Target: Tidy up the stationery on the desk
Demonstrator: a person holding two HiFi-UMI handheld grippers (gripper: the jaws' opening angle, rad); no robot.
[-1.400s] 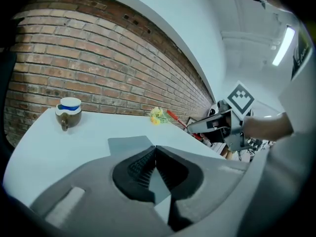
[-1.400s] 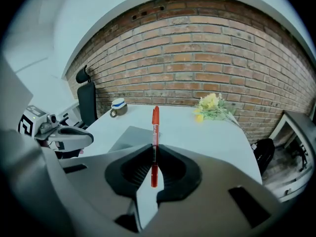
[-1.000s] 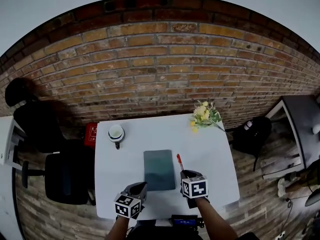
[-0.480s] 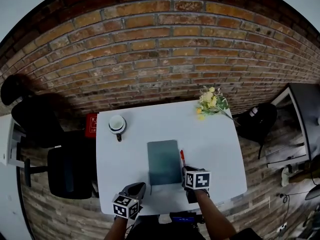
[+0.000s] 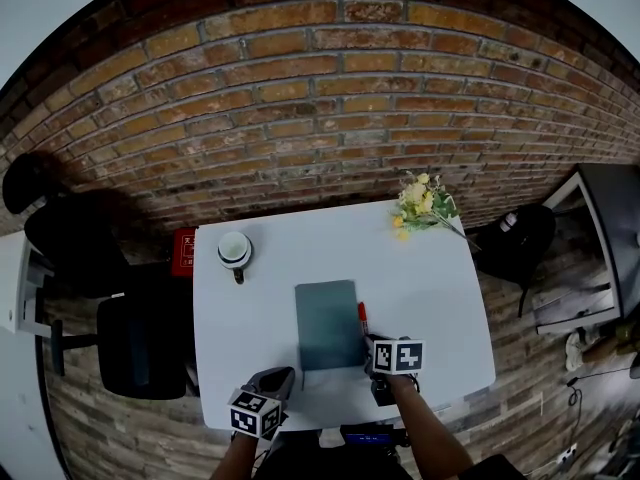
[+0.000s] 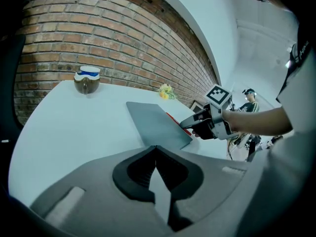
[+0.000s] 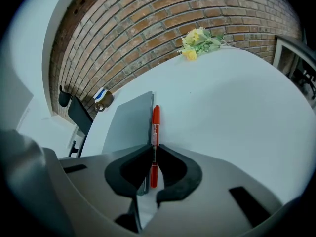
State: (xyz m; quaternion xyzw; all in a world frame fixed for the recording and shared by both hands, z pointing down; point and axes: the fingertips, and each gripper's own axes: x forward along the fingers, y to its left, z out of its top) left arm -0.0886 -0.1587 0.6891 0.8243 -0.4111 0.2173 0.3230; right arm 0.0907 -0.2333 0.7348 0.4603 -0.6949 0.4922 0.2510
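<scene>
Right gripper: the jaws are drawn in narrow on the near end of the red pen, one pad on each side of the barrel. Nothing else sits between them.
Right gripper's pose: it points steeply down at the near part of the desk, with its marker cube facing upward.
Red pen: it runs straight away from the right gripper's jaws, cap end farthest out. It lies along the right edge of the notebook, tight beside it. Whether the far end rests on the desk is not clear.
Left gripper: the jaws are pressed together and hold nothing. Only bare desk shows past the tips.
Left gripper's pose: it is tilted down over the near left edge of the desk, just beside the notebook's near left corner and not touching it.
Notebook: grey-green, closed and flat in the middle of the desk, between the two grippers.
Cup: stands at the far left of the desk, well apart from both grippers.
Flowers: a yellow bunch lying at the far right corner, near the brick wall.
</scene>
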